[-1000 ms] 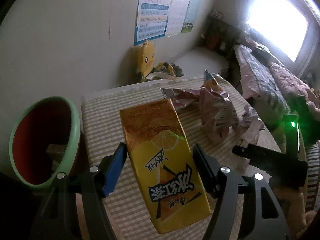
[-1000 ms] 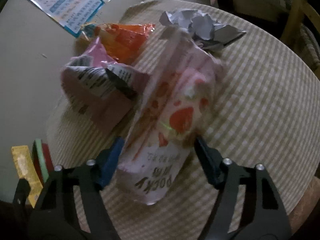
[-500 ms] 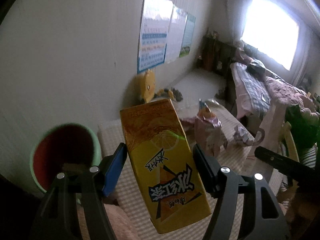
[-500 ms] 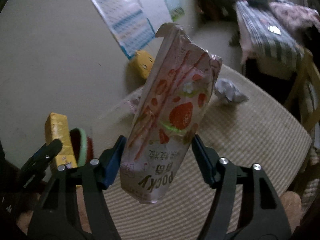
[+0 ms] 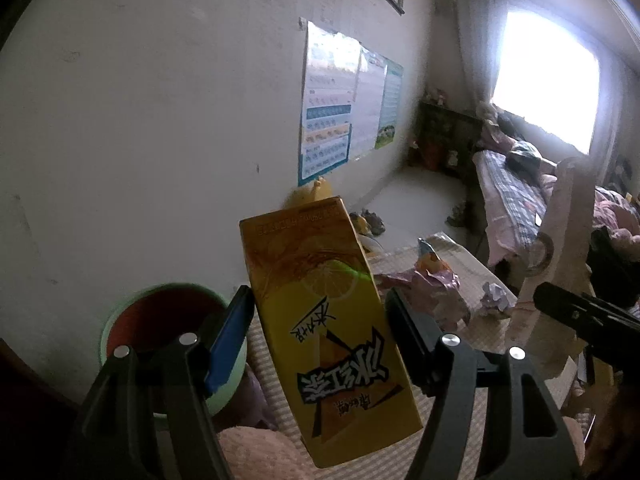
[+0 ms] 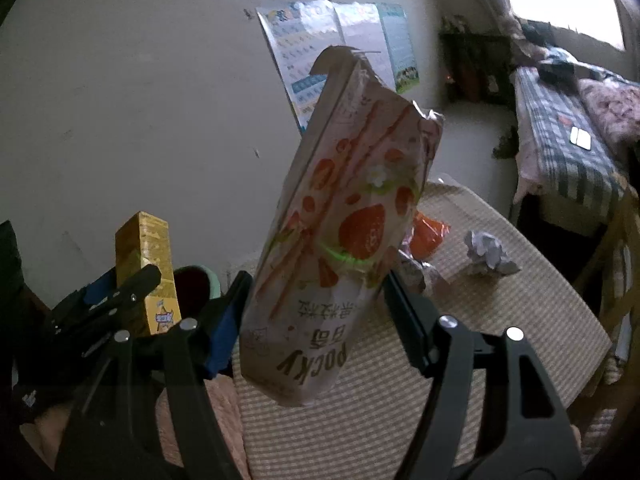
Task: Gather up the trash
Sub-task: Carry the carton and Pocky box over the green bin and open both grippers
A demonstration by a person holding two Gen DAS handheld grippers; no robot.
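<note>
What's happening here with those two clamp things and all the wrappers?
A person is clearing trash off a table, with tongs in each hand. The left tongs hold a yellow drink carton in the air near a green bin; the right tongs hold up a Pocky bag. Crumpled paper and an orange wrapper lie on the checked tablecloth.

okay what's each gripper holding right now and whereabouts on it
The left gripper grips the yellow tea carton across its middle. The right gripper grips the pink Pocky box by its lower half.
</note>
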